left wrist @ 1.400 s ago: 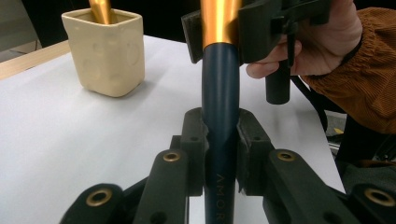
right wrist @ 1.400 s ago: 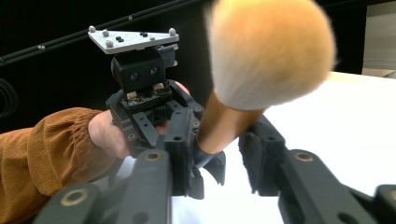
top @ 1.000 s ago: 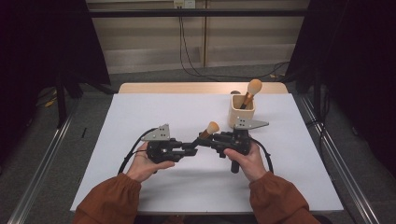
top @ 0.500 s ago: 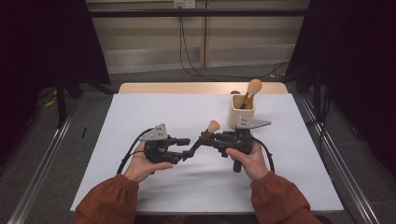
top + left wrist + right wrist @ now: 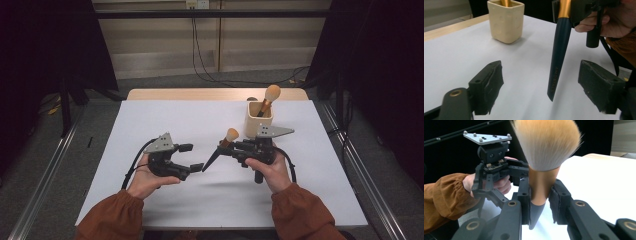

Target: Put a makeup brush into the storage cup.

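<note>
A makeup brush (image 5: 231, 135) with tan bristles, a gold ferrule (image 5: 541, 187) and a dark tapered handle (image 5: 559, 55) hangs tilted above the white table (image 5: 165, 120). My right gripper (image 5: 228, 148) (image 5: 541, 203) is shut on the ferrule. The handle's tip points down-left into the gap of my left gripper (image 5: 192, 158) (image 5: 544, 86). Its jaws have just been opening and stand wide, with the handle between the pads but touching neither. In the right gripper view the left gripper (image 5: 491, 173) sits behind the brush, held by a hand in a rust-coloured sleeve.
A cream square cup (image 5: 258, 120) (image 5: 506, 21) stands at the table's back right, just beyond my right gripper, with a second tan brush (image 5: 270, 96) upright in it. Black curtains hang at both sides, and cables lie on the floor behind the table.
My left gripper's jaws have opened and let go of the brush handle, and that gripper has drawn slightly back to the left. The right gripper still holds the brush in the same place.
</note>
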Available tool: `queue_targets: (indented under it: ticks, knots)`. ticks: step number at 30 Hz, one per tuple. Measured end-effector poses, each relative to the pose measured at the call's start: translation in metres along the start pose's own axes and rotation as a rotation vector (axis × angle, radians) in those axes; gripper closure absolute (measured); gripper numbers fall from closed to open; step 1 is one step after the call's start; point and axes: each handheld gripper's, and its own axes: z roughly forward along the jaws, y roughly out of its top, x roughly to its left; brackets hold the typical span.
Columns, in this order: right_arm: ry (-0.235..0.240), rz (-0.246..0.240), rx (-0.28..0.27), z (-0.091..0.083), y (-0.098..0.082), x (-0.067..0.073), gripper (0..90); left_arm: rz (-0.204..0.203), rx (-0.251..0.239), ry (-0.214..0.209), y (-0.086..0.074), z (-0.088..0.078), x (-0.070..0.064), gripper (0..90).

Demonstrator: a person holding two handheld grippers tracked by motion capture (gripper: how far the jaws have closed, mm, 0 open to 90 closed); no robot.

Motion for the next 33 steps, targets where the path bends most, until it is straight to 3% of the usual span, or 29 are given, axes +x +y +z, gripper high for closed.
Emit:
queue_targets:
  ticks: [6,9,15,19,24,27,30,33]
  knots:
    - [-0.014,-0.004,0.004,-0.005,0.002,-0.001,72.8,-0.001,-0.003,0.05,-0.001,-0.009,-0.001,8.9]
    - [-0.023,-0.004,0.011,-0.008,0.003,-0.002,72.8,-0.009,-0.02,0.059,-0.003,-0.012,-0.002,8.0]
    - [-0.05,-0.022,0.021,-0.015,0.004,-0.003,72.8,-0.008,-0.003,0.11,-0.006,-0.022,-0.005,5.1]
    - [-0.067,-0.03,0.018,-0.021,0.006,-0.004,72.8,-0.037,-0.018,0.108,-0.008,-0.03,-0.006,4.5]
    - [-0.091,-0.037,0.022,-0.029,0.009,-0.006,72.7,-0.054,-0.007,0.161,-0.012,-0.039,-0.006,4.1]
    - [-0.113,-0.038,0.019,-0.035,0.01,-0.008,72.7,-0.052,0.001,0.168,-0.017,-0.047,-0.003,3.5]
    - [-0.131,-0.04,0.018,-0.041,0.012,-0.011,72.7,-0.053,0.012,0.215,-0.021,-0.054,-0.001,3.0]
    - [-0.15,-0.042,0.02,-0.047,0.014,-0.012,72.8,-0.067,-0.013,0.246,-0.023,-0.062,0.0,3.1]
